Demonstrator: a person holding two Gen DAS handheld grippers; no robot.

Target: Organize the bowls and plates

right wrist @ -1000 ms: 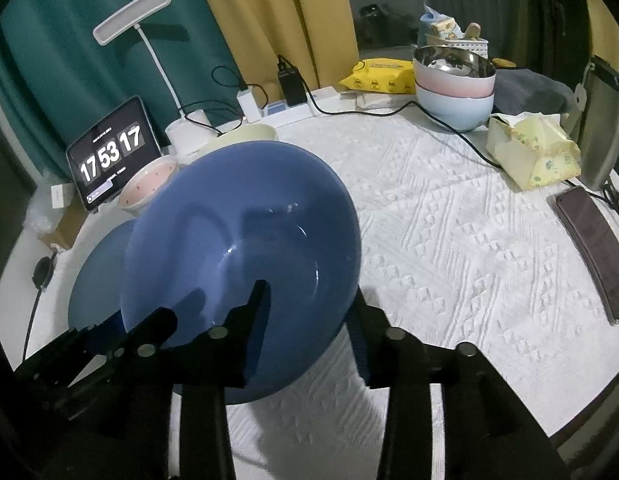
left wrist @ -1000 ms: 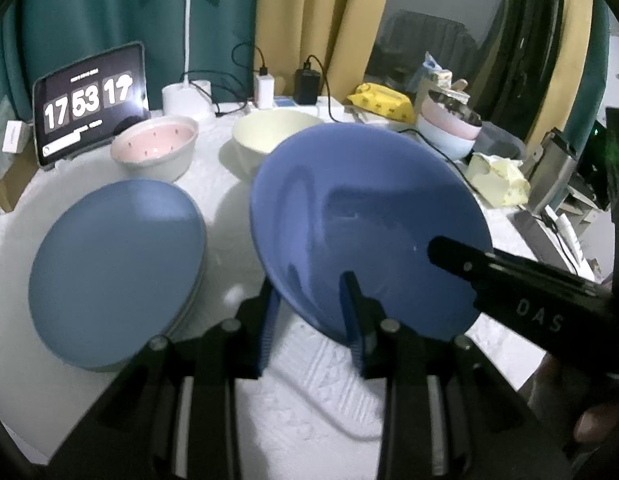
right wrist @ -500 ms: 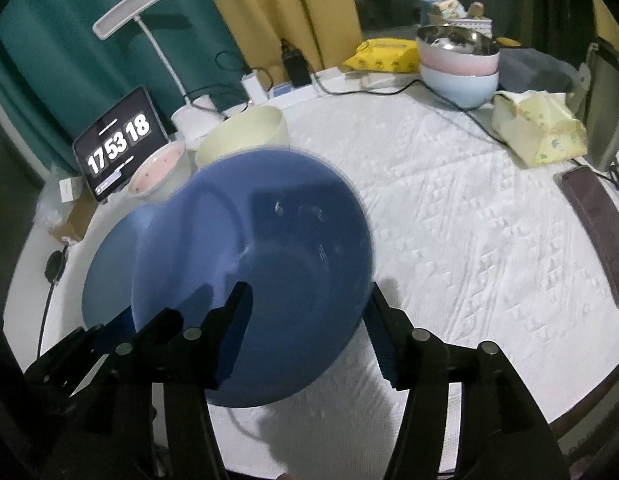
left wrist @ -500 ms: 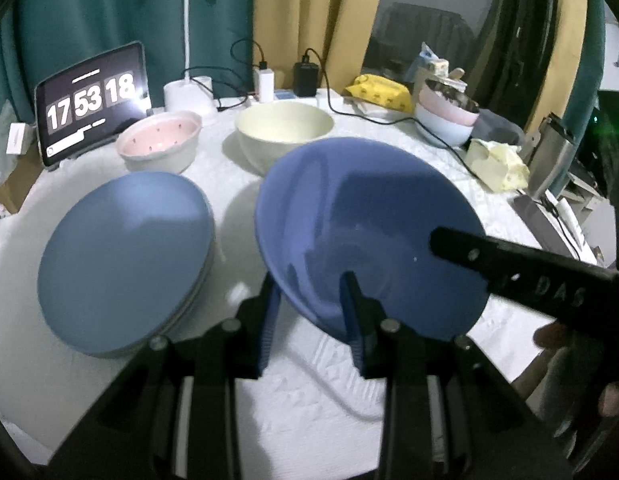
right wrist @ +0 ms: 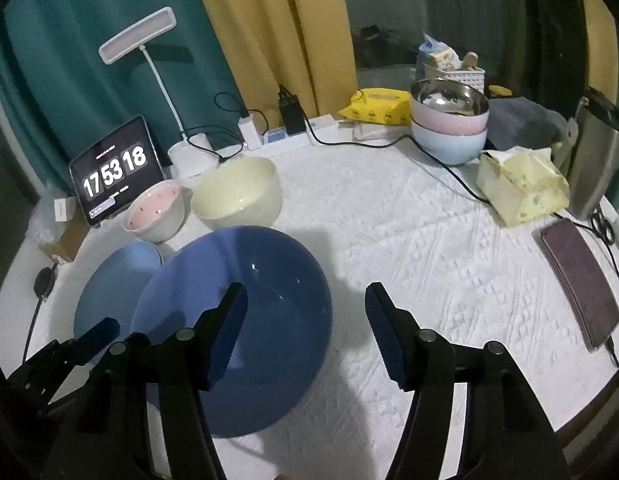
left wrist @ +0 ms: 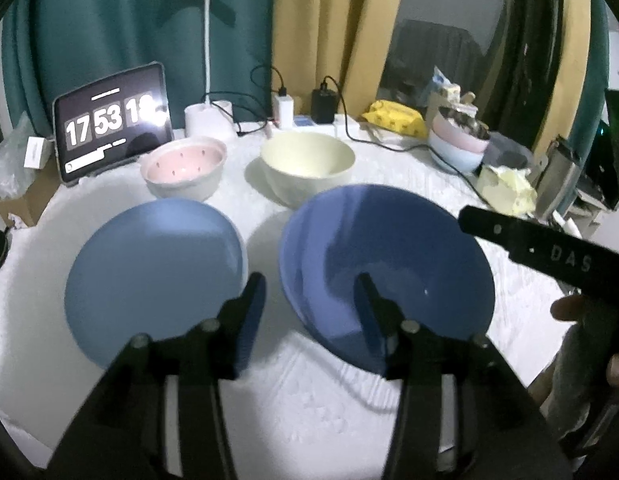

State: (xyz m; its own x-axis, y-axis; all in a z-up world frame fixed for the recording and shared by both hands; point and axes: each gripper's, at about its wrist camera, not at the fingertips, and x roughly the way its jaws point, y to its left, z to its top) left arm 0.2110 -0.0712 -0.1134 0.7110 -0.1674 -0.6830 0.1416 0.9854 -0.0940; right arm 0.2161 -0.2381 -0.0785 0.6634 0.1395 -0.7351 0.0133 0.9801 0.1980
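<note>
A large dark blue bowl sits on the white tablecloth, also in the right wrist view. Left of it lies a blue plate, seen too in the right wrist view. Behind stand a pink-lined bowl and a cream bowl. My left gripper is open, its jaws astride the blue bowl's near rim, one inside, one outside. My right gripper is open above the bowl's right rim.
A stack of pink and light blue bowls with a steel one on top stands at the back right. A tablet clock, a lamp, chargers and cables line the back. A tissue pack, flask and phone lie right.
Both grippers have opened and let go of the blue bowl, which now rests on the table. Both grippers have drawn back and up from it.
</note>
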